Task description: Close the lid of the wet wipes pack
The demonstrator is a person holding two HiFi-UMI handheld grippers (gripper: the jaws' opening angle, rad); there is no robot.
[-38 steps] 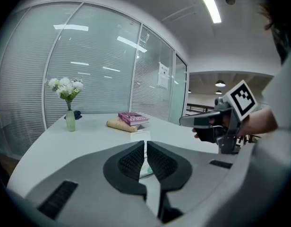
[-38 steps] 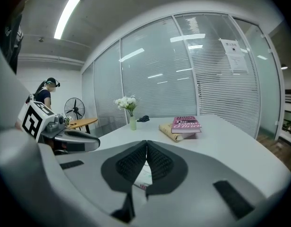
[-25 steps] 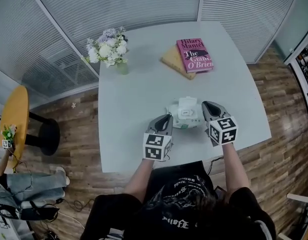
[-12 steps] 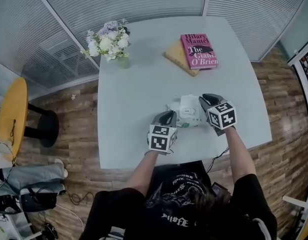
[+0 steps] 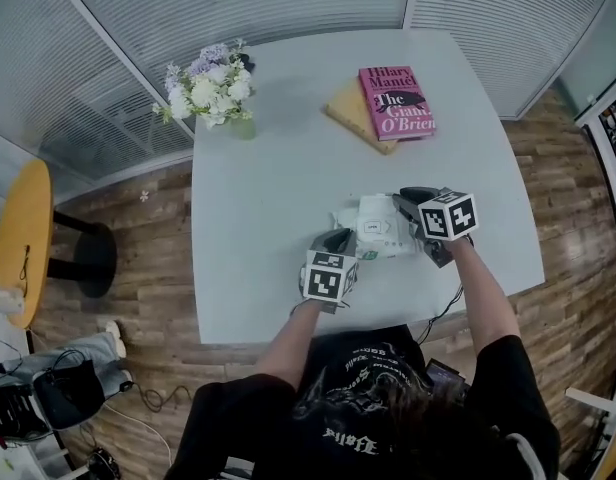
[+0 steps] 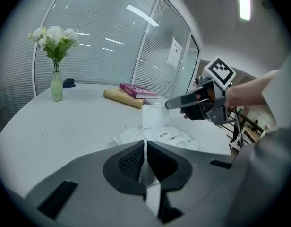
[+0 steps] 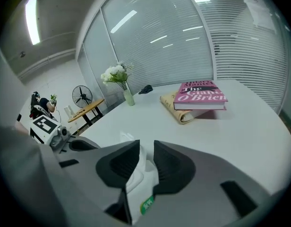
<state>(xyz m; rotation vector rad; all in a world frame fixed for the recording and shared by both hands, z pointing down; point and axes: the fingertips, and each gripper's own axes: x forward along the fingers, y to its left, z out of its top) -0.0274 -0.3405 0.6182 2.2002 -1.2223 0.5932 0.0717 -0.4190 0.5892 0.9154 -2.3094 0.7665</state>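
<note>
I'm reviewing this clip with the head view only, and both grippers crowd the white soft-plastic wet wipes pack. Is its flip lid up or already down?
Observer: Up. The left gripper view shows the white hinged plastic lid standing upright on the white soft-plastic wet wipes pack.
Operator: Where is the right gripper's tip?
Observer: The grey right gripper reaches to the lid's top edge from the right; I cannot tell whether it touches.
Operator: And its jaws?
Observer: They have just been opening. In the right gripper view they stand apart, with white pack plastic bearing a green mark in the gap.
</note>
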